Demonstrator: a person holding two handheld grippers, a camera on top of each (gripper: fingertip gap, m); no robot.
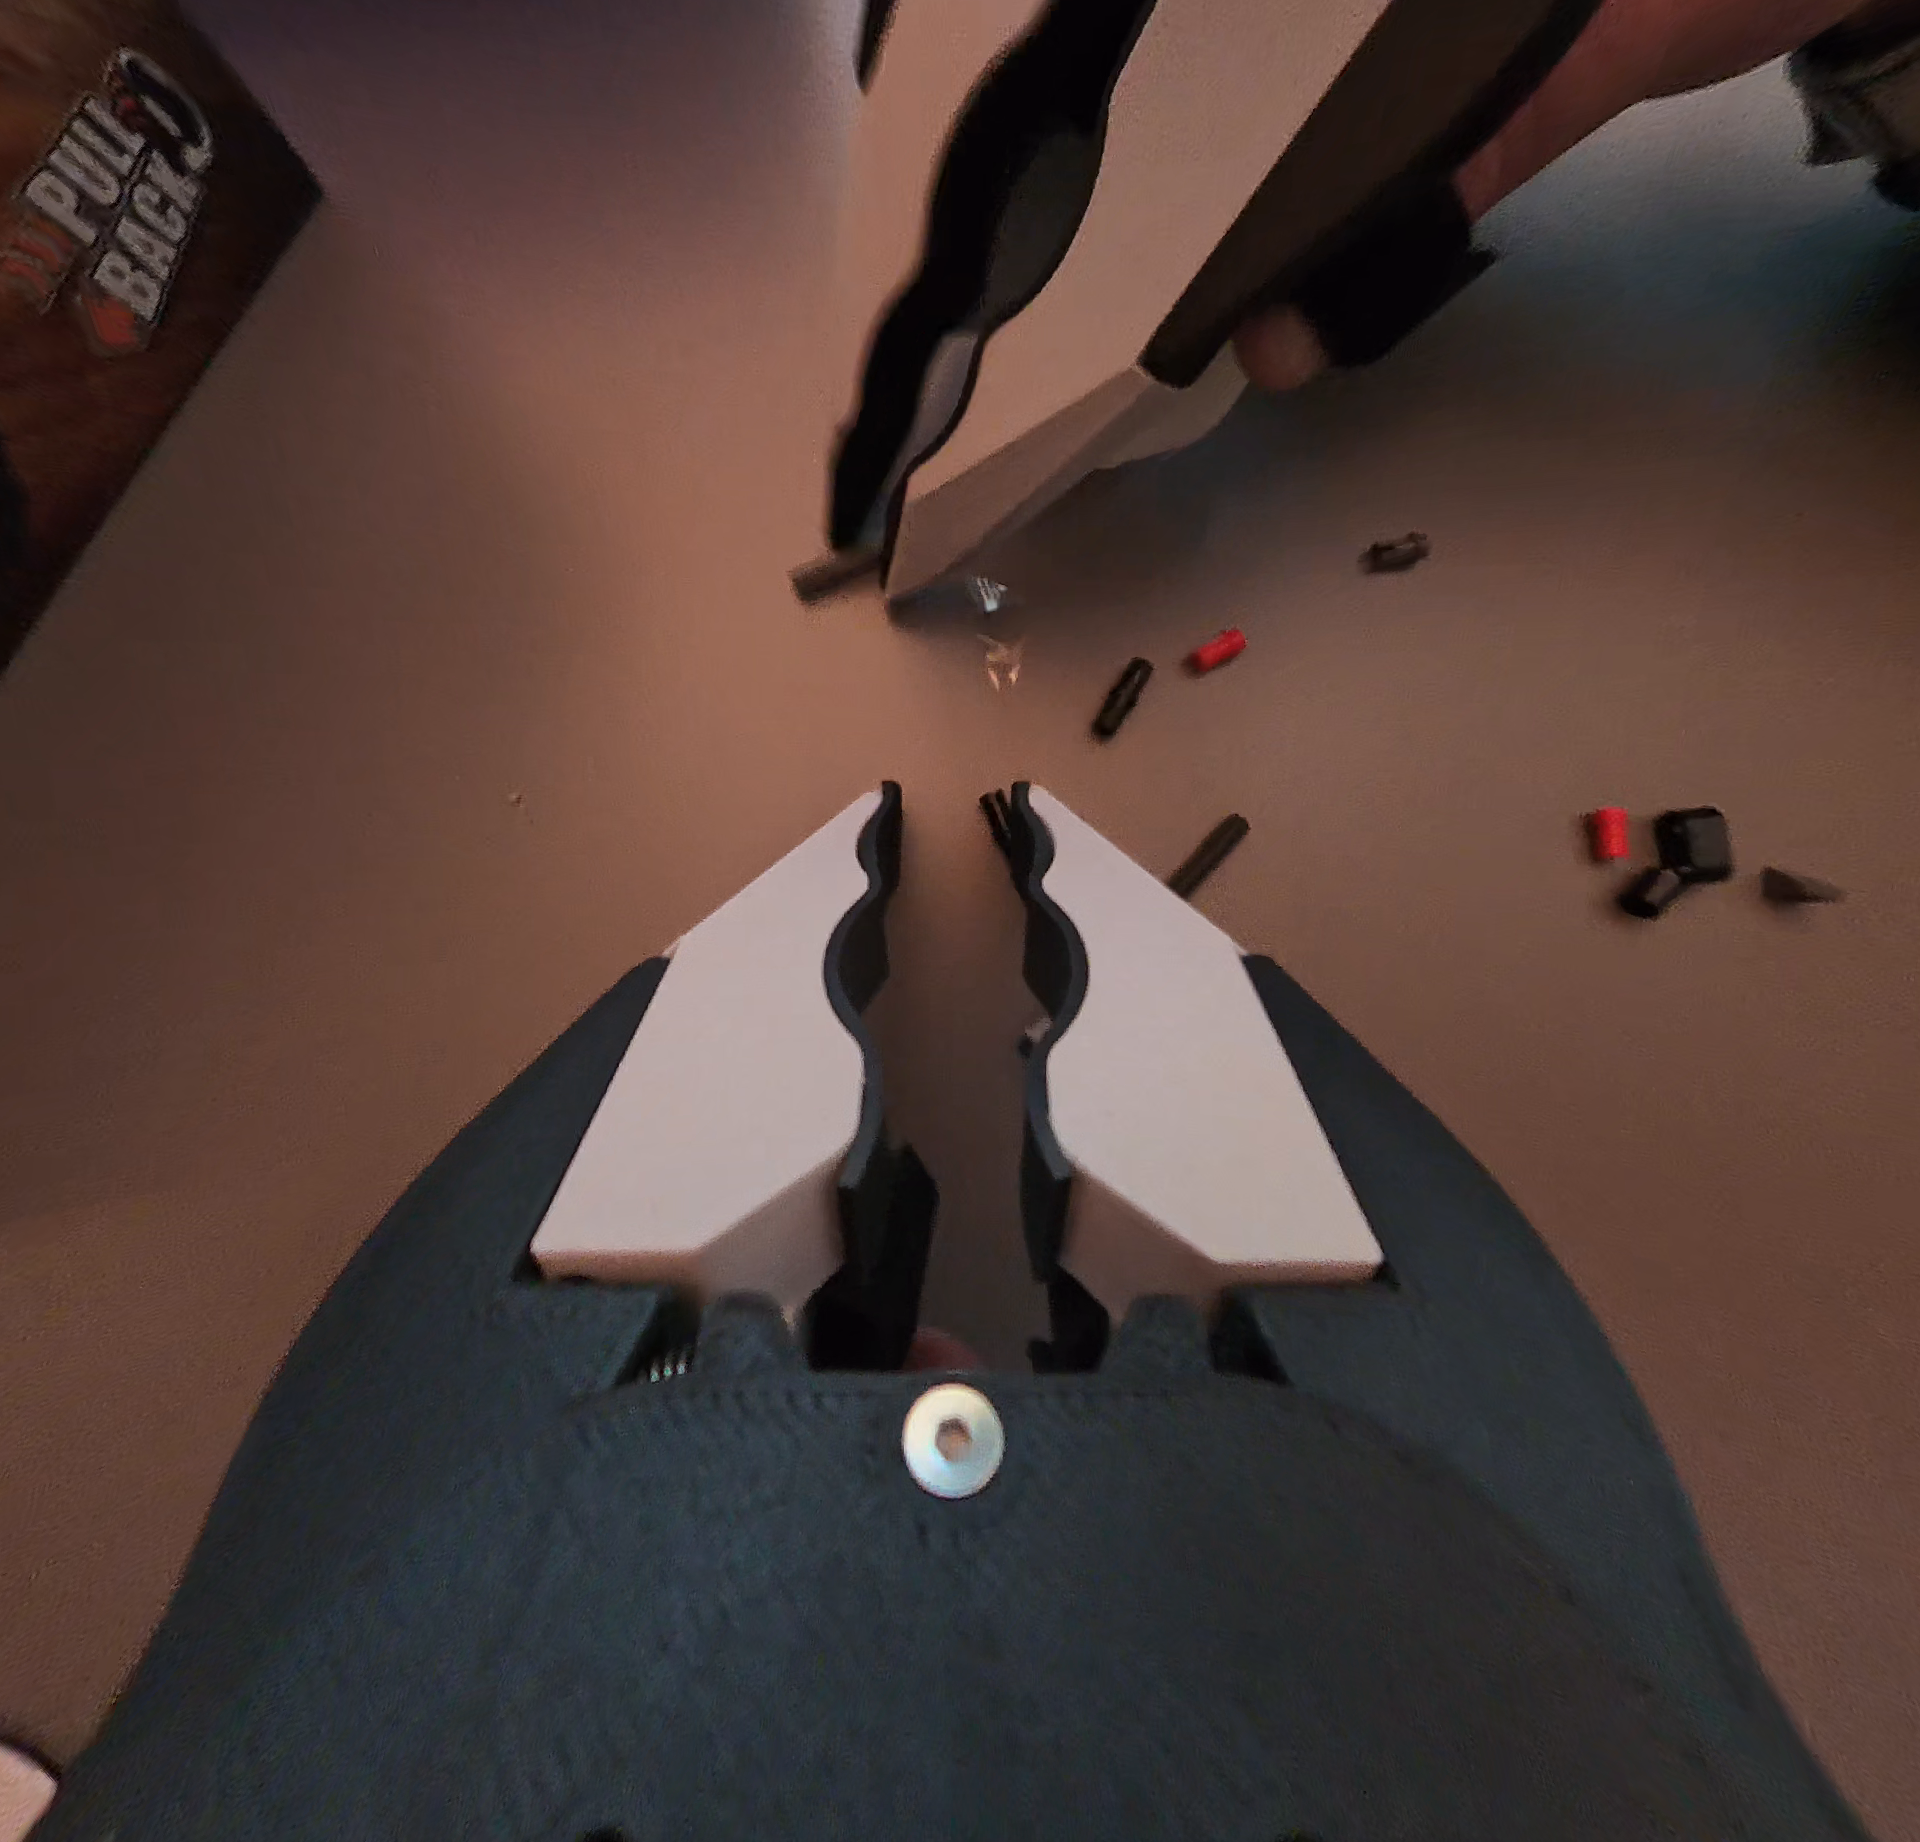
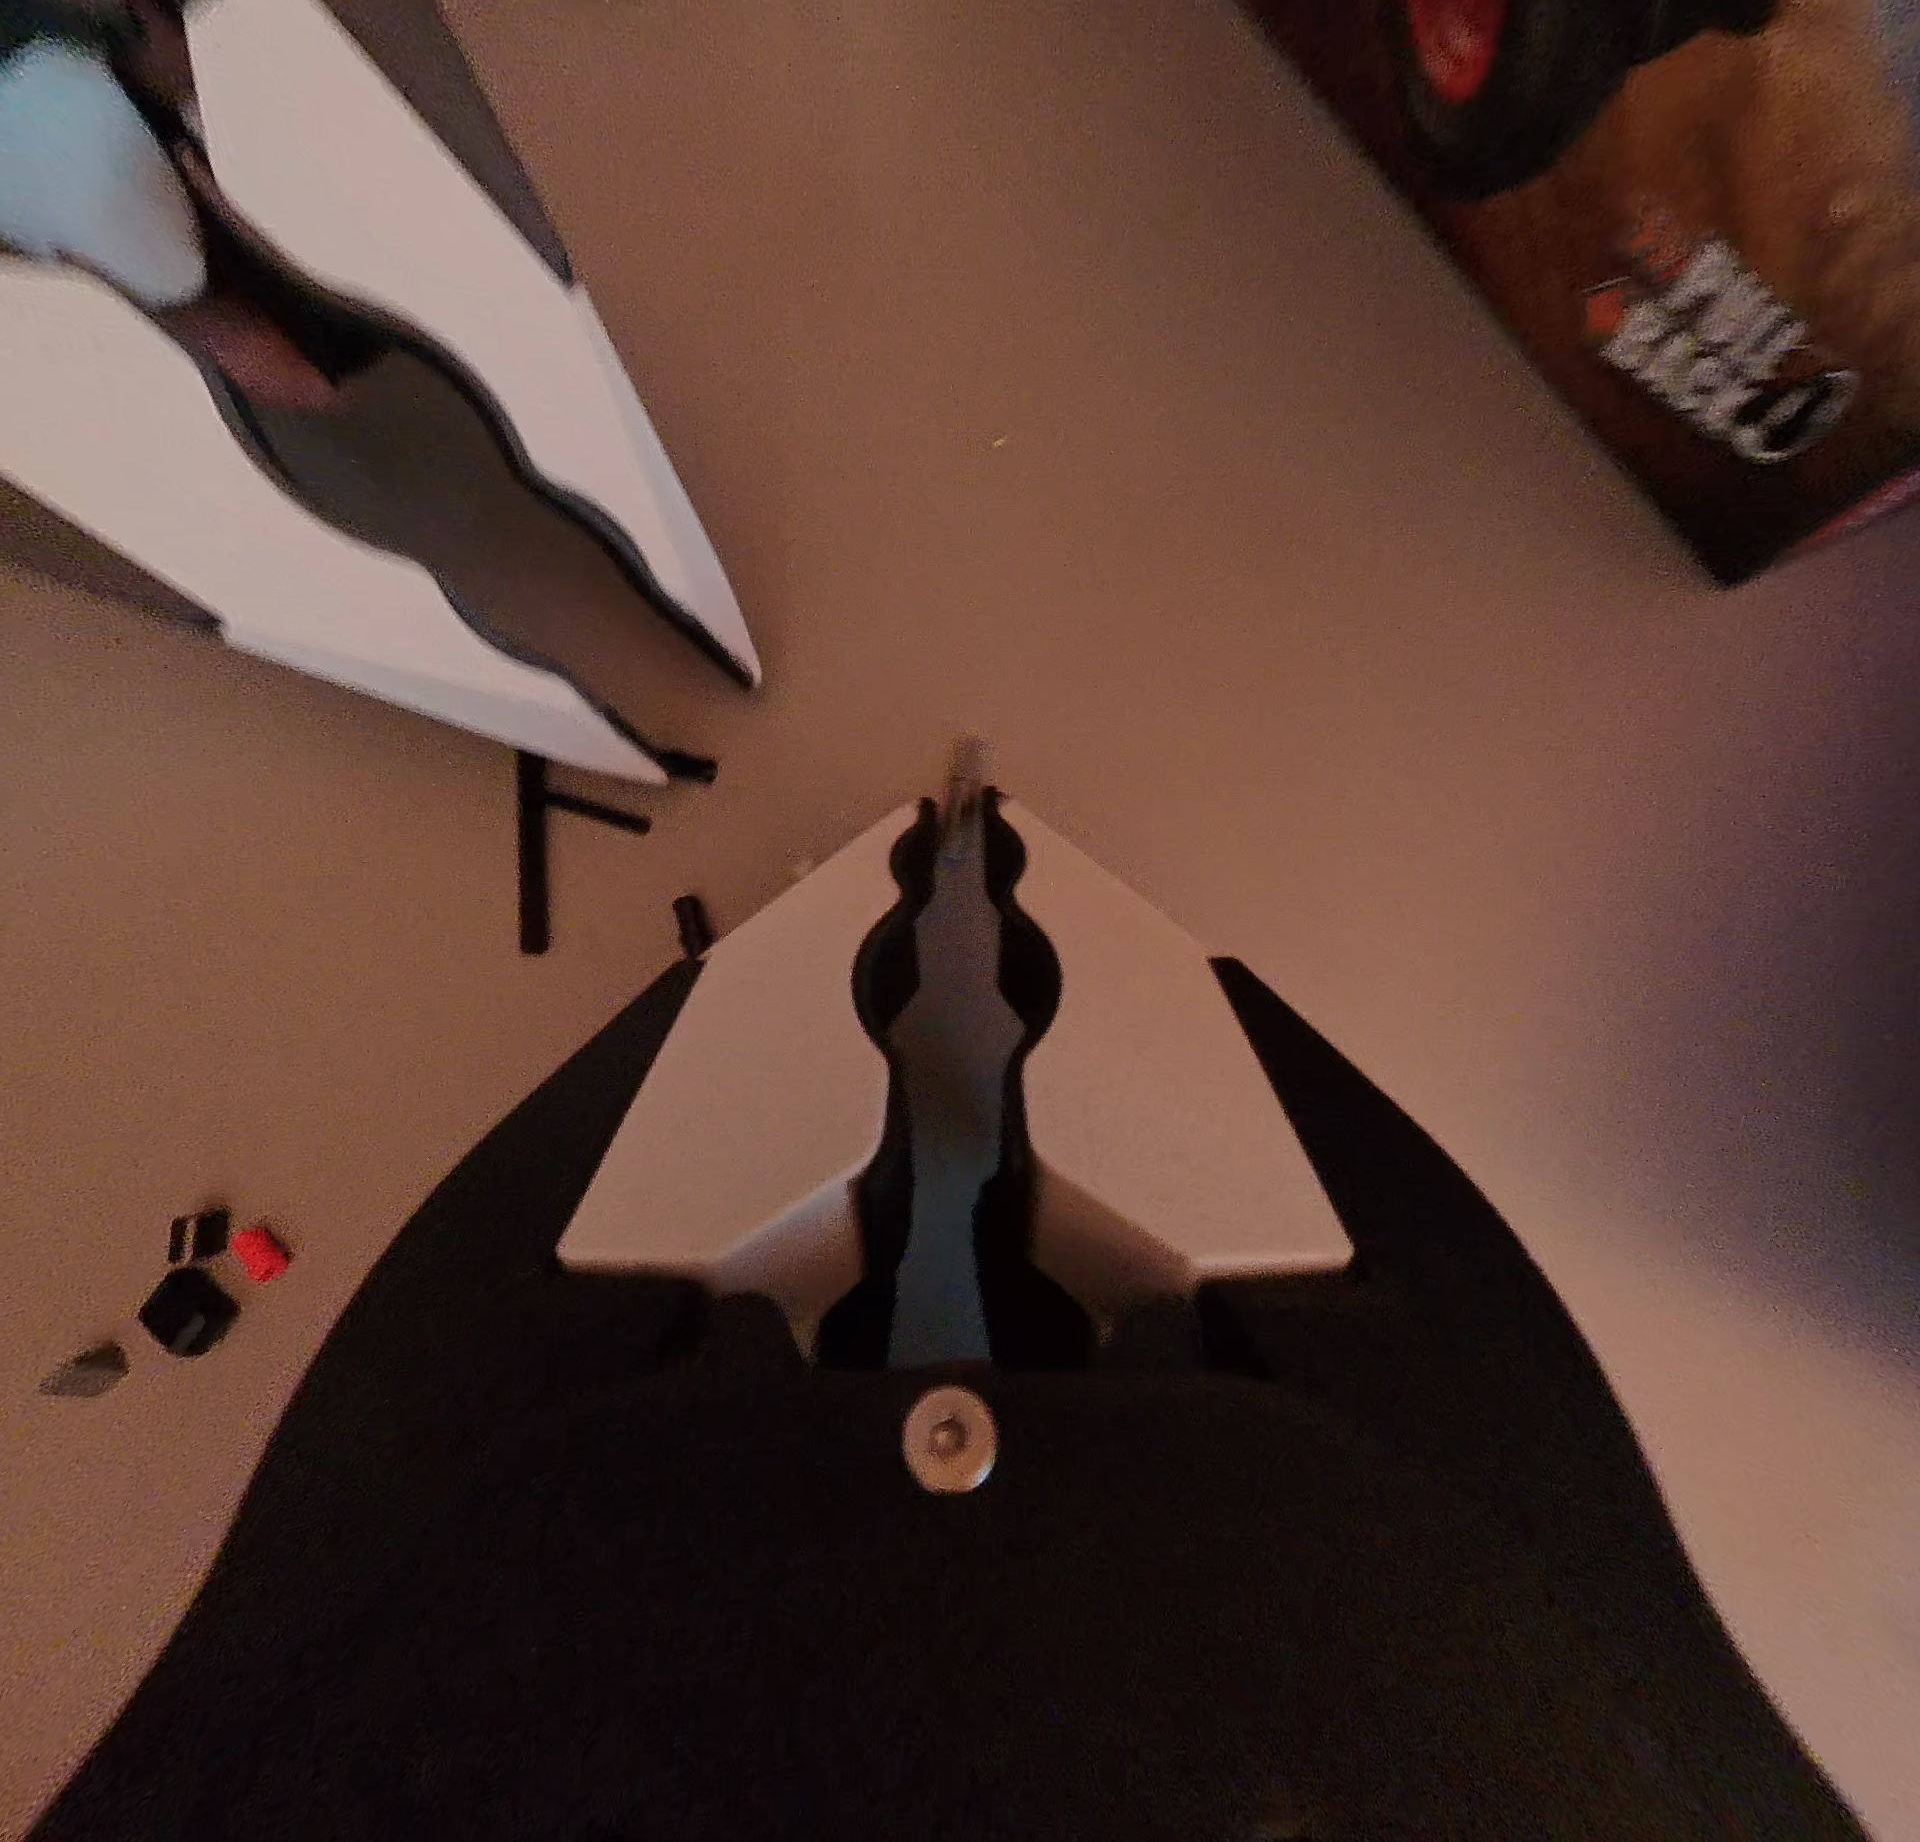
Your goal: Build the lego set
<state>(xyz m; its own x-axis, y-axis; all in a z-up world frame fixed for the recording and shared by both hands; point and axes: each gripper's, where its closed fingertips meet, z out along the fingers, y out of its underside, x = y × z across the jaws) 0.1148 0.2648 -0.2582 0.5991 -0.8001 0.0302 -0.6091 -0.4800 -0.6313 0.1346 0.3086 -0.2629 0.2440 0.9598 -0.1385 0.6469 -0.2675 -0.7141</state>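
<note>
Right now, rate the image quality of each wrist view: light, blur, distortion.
Left wrist view: dim, warm light; the right gripper is smeared by motion blur, while the left gripper and the red pieces are fairly sharp; wide-angle bending at the edges. Right wrist view: darker, with a shadow on the table; the box is blurred.

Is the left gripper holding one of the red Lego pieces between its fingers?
No. The left gripper is open with bare table between its fingers, and both red pieces lie on the table.

Matt tabletop [image 1: 520,649], glossy cardboard box [image 1: 114,338] — rough black gripper [image 1: 951,805] plastic, smooth white fingers [image 1: 748,1013]
</note>
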